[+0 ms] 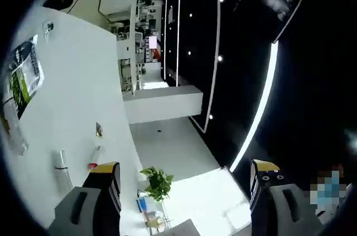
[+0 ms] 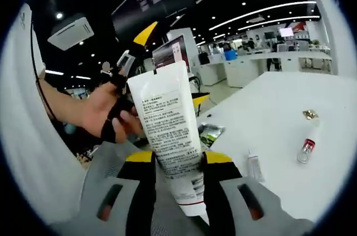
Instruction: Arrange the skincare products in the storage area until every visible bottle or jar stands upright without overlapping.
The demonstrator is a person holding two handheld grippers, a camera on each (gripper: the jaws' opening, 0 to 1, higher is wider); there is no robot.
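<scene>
Two yellow-tipped jaws of the right gripper (image 2: 177, 160) clamp a white tube (image 2: 167, 130) at frame centre, while the left gripper (image 1: 187, 177) gapes wide, holding nothing.

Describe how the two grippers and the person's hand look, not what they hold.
Left gripper: two grey jaws with black inner pads and yellow tips; the far one carries small dark dots. Right gripper: grey jaws with dark slots, black pads, yellow tips. The hand grips a black handle with a yellow-tipped part; a white sleeve covers the arm.
</scene>
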